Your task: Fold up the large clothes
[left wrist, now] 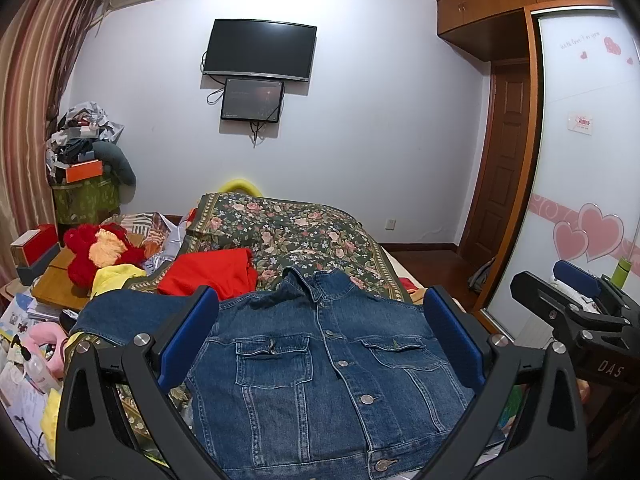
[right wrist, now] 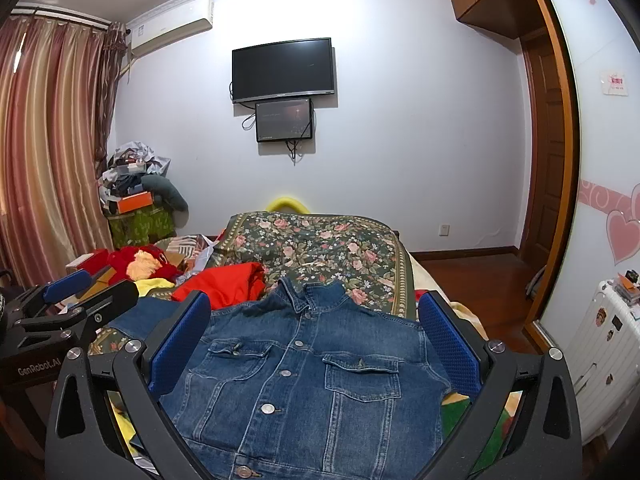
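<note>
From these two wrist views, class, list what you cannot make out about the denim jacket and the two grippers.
- Denim jacket hem: cut off by the bottom edge in both views.
- Its sleeve on the right: not seen; the right gripper finger covers that side.
- Jacket back: hidden, it lies front up on the floral bedspread.
- Left gripper height above the cloth: not clear in either view.

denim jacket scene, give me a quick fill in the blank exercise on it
1. The denim jacket lies front side up with its buttons ____.
2. Beyond its collar lies a ____ garment on the floral bedspread.
3. Both the left gripper and the right gripper have their jaws ____, holding nothing.
4. The jacket shows ____ flapped chest pockets.

Missing words: fastened; red; open; two
</note>
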